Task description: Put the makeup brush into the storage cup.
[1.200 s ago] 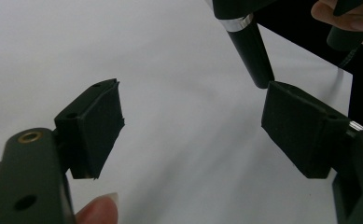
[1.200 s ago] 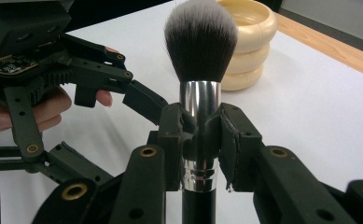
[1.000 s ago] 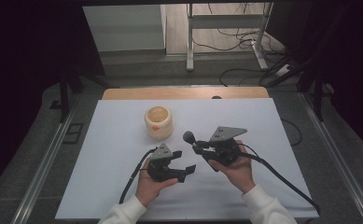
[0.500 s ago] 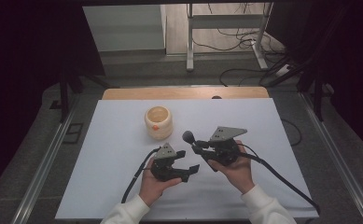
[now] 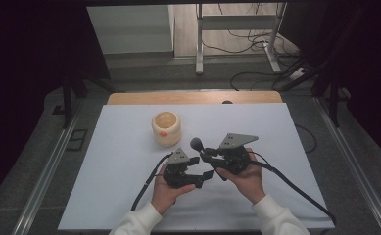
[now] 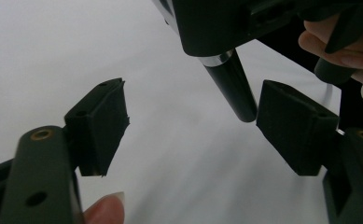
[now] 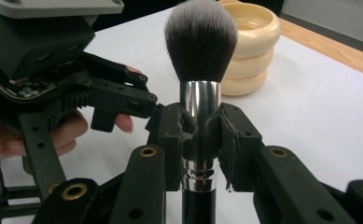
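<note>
A makeup brush (image 7: pixel 200 46) with dark, white-tipped bristles, a silver ferrule and a black handle stands upright in my right gripper (image 7: pixel 198 135), which is shut on the ferrule. In the high view the brush head (image 5: pixel 196 144) points toward the far left from the right gripper (image 5: pixel 208 155). My left gripper (image 5: pixel 201 167) sits just left of it, open. In the left gripper view the black handle end (image 6: pixel 230 84) hangs between the spread jaws of the left gripper (image 6: pixel 193 126), close to the right pad (image 6: pixel 296 126) and apart from both. A cream ribbed holder (image 5: pixel 166 128) stands behind.
The white table (image 5: pixel 119 147) has a wooden strip (image 5: pixel 193 98) along its far edge. Cables trail from both grippers toward the near edge. The cream holder (image 7: pixel 251 42) is right behind the brush head in the right gripper view. A hand (image 6: pixel 338 46) grips the right gripper's body.
My left gripper has shifted slightly right, closer under the brush handle. The right gripper and brush have hardly moved.
</note>
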Demonstrator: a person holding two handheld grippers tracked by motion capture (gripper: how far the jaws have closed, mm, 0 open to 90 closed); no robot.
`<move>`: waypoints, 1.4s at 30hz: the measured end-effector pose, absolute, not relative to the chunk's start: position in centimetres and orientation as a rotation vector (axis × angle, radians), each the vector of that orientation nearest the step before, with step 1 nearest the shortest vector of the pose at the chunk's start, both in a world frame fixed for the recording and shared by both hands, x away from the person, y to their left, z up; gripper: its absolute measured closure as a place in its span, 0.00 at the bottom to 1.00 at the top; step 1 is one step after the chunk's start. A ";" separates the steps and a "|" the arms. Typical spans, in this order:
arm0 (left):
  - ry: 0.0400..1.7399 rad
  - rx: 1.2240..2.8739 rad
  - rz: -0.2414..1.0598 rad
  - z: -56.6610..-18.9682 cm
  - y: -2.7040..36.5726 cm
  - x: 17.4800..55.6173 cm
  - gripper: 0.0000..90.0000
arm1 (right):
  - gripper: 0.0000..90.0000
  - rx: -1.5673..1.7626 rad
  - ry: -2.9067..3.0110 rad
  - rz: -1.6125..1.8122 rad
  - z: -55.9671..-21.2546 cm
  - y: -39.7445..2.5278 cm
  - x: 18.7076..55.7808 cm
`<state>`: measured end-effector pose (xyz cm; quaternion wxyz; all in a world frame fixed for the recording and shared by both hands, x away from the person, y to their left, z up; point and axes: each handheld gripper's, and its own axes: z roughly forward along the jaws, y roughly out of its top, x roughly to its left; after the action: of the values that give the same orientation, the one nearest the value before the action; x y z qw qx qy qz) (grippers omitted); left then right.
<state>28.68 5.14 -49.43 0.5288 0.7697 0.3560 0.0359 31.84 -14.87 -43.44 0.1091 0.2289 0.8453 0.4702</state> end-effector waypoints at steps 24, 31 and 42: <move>0.859 1.722 -0.090 -49.8 4.4 29.8 0.78 | 0.80 0.668 2.460 1.434 -43.7 -14.6 31.6; 0.880 1.703 -0.137 -50.0 4.8 30.0 0.82 | 0.80 0.659 2.450 1.440 -43.6 -14.6 31.5; 0.877 1.713 -0.132 -50.0 5.0 30.0 0.83 | 0.72 0.650 2.442 1.480 -43.3 -14.8 31.5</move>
<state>29.99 4.97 -49.98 0.5698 0.7299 0.3734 -0.0563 31.52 -14.82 -43.30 0.1064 0.2208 0.8290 0.5027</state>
